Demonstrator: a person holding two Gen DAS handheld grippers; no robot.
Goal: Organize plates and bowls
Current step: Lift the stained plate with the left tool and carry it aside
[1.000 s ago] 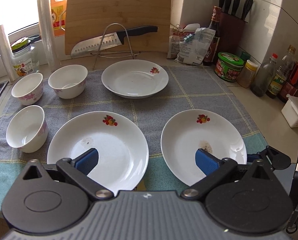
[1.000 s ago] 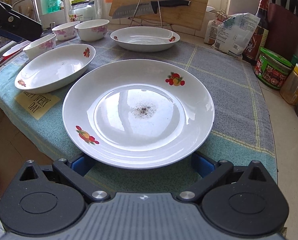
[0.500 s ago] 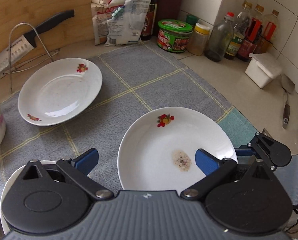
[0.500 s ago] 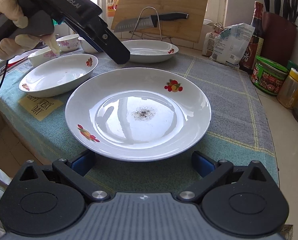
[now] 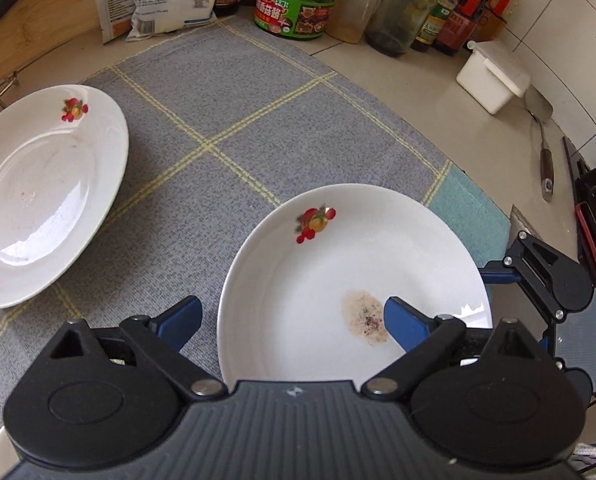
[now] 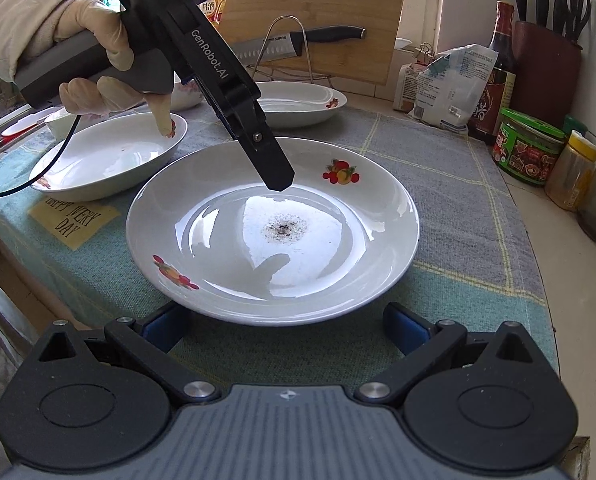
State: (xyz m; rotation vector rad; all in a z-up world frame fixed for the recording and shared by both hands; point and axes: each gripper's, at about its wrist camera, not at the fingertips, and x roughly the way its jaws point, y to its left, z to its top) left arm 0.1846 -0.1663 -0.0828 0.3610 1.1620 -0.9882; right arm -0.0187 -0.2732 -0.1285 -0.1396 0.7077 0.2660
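My left gripper (image 6: 276, 178) hides part of the bowls (image 6: 186, 92) behind it. The rear plate (image 5: 42, 196) is cut off at the frame edge. Bottle labels (image 5: 443, 20) are too small to read.

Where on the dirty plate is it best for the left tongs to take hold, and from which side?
Take the dirty plate by its raised rim on the left edge, coming steeply from above. The plate lies flat on the cloth, so only the thin rim offers a bite. The left tongs already straddle that edge and are closing.
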